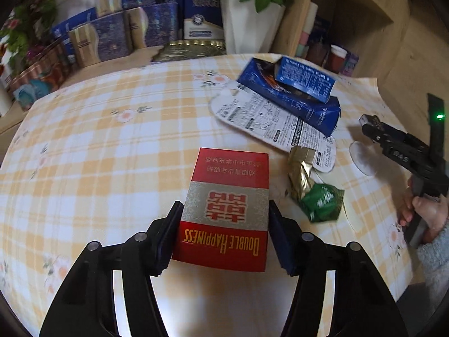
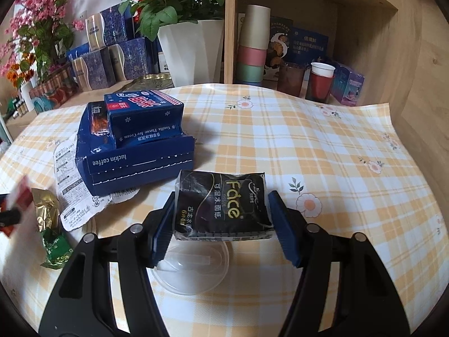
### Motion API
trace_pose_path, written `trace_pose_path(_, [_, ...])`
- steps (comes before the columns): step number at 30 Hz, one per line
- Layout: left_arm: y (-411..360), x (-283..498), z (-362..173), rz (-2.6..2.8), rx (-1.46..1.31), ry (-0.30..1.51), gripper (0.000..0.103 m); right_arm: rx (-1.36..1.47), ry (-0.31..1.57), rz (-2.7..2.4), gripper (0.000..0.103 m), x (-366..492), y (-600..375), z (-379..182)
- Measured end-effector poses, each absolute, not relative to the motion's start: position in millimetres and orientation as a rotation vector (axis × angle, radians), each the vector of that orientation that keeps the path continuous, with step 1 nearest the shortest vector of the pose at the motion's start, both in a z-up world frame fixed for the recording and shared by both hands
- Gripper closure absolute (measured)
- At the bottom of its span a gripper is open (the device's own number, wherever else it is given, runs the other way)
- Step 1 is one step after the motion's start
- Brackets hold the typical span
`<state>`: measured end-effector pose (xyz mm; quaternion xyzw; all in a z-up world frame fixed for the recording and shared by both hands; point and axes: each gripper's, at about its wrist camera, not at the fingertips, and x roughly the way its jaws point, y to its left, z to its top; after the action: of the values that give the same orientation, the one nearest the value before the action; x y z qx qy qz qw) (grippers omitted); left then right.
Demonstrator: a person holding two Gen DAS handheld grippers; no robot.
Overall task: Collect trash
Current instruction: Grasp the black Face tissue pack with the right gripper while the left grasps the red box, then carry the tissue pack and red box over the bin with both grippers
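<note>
Gripping a red cigarette box [image 1: 224, 210], the left gripper [image 1: 223, 234] is closed on its two sides, just above the checked tablecloth [image 1: 112, 140]. A black tissue pack [image 2: 223, 205] is clamped by the right gripper [image 2: 220, 227], over a clear lid [image 2: 193, 269] lying on the cloth. Left and far of the pack, a blue carton [image 2: 143, 118] is stacked on a blue coffee box [image 2: 134, 165] (printed card [image 2: 73, 191] beneath). Gold foil [image 1: 301, 174] and a green wrapper [image 1: 322, 202] are seen right of the cigarette box.
</note>
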<state>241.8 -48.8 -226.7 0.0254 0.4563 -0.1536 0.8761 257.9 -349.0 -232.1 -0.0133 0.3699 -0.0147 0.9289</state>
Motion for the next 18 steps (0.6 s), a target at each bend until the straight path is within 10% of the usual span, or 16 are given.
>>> trace_pose_path(18, [30.8,90.0,-177.7,-0.345,-0.071,0.906,0.046,0.082,0.72,0.136,0.038,100.9,-282.0,-173.4])
